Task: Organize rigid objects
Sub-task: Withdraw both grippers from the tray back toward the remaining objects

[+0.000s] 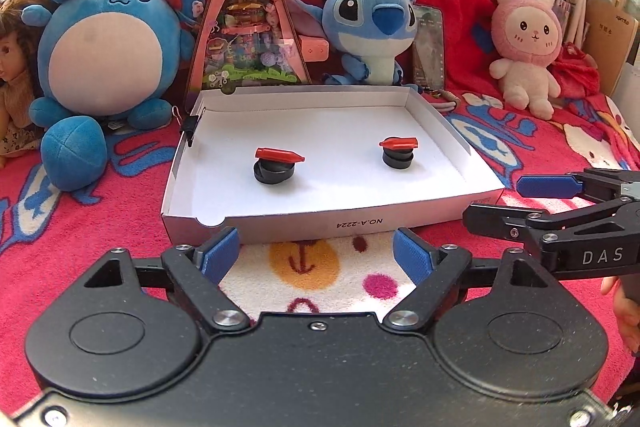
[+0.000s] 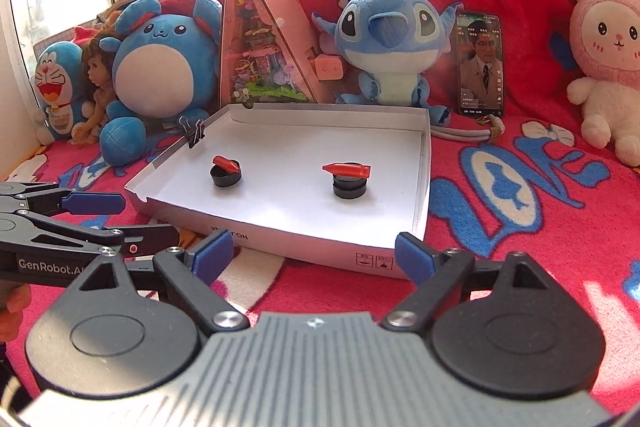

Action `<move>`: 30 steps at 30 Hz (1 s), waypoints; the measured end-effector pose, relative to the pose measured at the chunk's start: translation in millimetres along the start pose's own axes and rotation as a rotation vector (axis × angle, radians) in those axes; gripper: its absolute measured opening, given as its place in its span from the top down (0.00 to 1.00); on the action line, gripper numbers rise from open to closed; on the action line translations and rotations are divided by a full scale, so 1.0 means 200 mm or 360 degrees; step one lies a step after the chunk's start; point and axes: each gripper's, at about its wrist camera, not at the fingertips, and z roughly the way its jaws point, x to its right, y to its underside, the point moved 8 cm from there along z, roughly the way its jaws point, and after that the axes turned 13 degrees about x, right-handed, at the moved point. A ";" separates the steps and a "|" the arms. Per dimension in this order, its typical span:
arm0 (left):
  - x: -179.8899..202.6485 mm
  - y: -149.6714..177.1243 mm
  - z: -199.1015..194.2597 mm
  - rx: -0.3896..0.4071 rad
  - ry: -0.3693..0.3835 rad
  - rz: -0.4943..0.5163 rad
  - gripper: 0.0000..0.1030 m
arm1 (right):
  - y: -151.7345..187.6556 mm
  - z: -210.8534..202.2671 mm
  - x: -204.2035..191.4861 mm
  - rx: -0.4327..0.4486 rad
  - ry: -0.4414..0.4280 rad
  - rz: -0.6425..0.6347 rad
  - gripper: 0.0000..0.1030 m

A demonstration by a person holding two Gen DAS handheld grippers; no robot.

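Both hand-held grippers, the left hand-held gripper and the right hand-held gripper, are hovering spread and empty just short of the shallow white cardboard box lid. Inside it two stacks of black round caps, each topped by a red pointed plastic piece, are standing well apart. Those red tops are resting loosely, so a sideways nudge is likely to topple one; a push on the light lid could slide it. Everything is lying on a soft red patterned fleece blanket, with plush toys, a propped phone and bookshelves behind.
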 end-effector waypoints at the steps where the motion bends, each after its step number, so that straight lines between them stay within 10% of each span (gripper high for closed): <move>1: 0.00 0.01 -0.01 0.0000 0.0008 -0.0005 0.19 | 0.01 -0.02 0.00 0.0003 -0.0007 0.0003 0.09; 30: 0.19 0.27 -0.29 0.0019 0.0132 0.0037 0.18 | 0.18 -0.34 0.02 0.0134 0.0029 -0.0072 0.01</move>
